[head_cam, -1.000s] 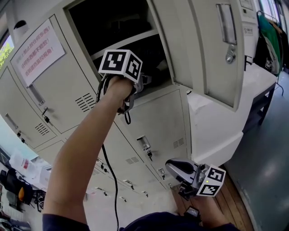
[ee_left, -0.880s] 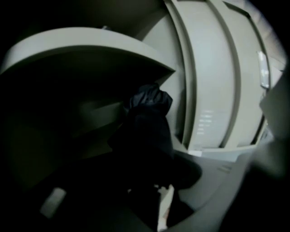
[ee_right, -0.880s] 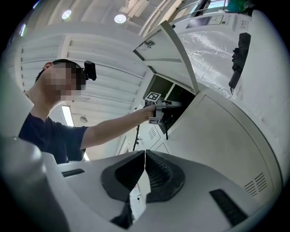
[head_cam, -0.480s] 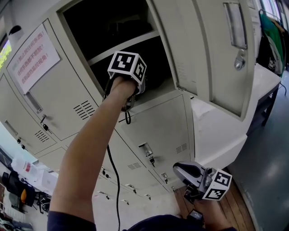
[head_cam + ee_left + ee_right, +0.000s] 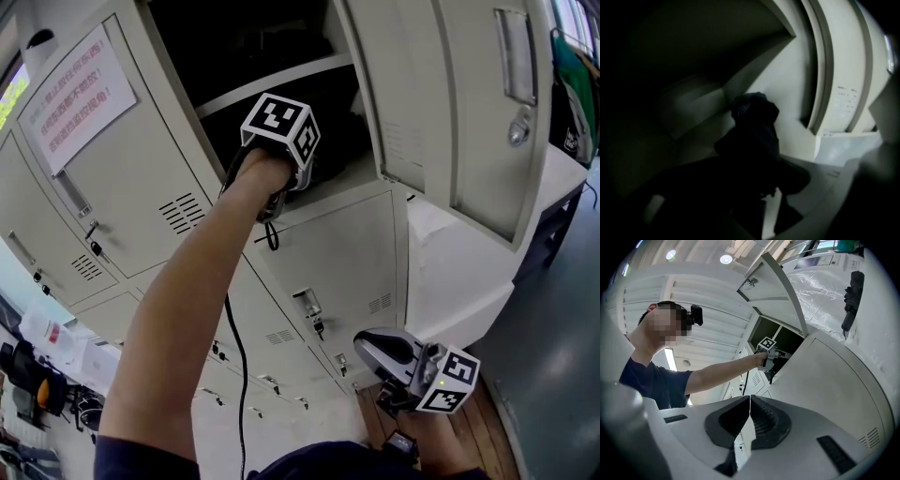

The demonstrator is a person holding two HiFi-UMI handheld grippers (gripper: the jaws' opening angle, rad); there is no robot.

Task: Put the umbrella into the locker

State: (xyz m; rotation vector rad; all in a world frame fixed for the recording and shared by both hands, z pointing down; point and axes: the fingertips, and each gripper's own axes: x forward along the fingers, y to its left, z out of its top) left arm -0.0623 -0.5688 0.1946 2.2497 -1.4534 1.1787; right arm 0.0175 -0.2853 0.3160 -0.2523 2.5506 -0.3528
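The dark folded umbrella (image 5: 755,125) lies on the floor of the open locker compartment (image 5: 352,183), under its shelf (image 5: 272,80). In the head view it is a black mass (image 5: 339,141) just past my left hand. My left gripper (image 5: 314,155) reaches into that compartment, pointing down at the umbrella. In the left gripper view its jaws (image 5: 765,206) are dark shapes around the umbrella's near end, with a strip of light between them. They have just been opening. My right gripper (image 5: 364,345) hangs low at the right, shut with its pads (image 5: 759,418) together and nothing in them.
The locker door (image 5: 450,103) stands swung open to the right of the compartment. Shut locker doors with latches (image 5: 305,305) lie below, one with a paper notice (image 5: 70,94) at the left. A white table (image 5: 459,272) stands at the right. A black cable (image 5: 234,375) hangs from my left gripper.
My left hand has gone to the right and lower, deeper into the locker. The right gripper has stayed where it was.
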